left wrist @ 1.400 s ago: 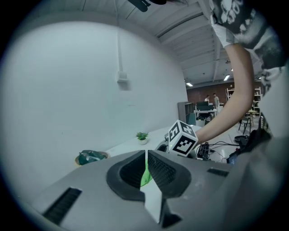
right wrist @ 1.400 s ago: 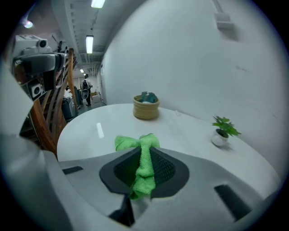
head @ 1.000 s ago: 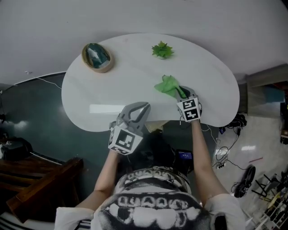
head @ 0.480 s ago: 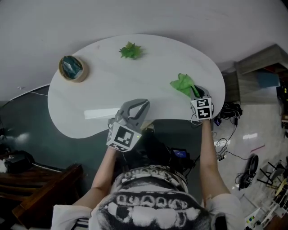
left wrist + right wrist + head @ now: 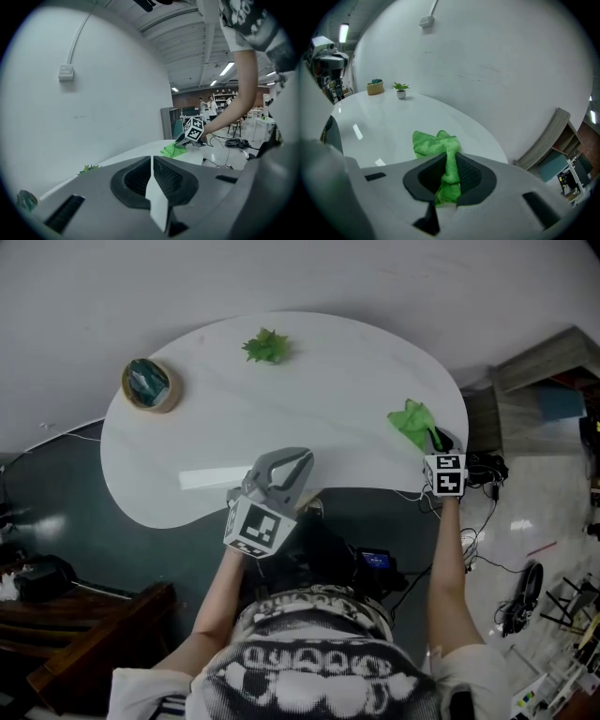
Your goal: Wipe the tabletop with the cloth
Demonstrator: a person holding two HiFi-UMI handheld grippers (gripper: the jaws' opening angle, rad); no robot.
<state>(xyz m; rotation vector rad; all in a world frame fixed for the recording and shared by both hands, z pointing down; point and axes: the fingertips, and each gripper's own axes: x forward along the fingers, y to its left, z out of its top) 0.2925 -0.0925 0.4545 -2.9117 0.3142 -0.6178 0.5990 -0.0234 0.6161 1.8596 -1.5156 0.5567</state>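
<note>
Head view has the white tabletop (image 5: 309, 418) carrying the green cloth (image 5: 411, 421) at its right end, nearer that edge than half a second ago, with the right gripper (image 5: 437, 440) moved along with it. The left gripper (image 5: 286, 465) has stayed at the near edge. A bowl (image 5: 148, 383) and a small plant (image 5: 266, 345) sit at the far side. Only the right gripper view shows its jaws pinching a fold of the cloth, and the plant's white pot. The left gripper view shows its jaws pressed together, empty.
</note>
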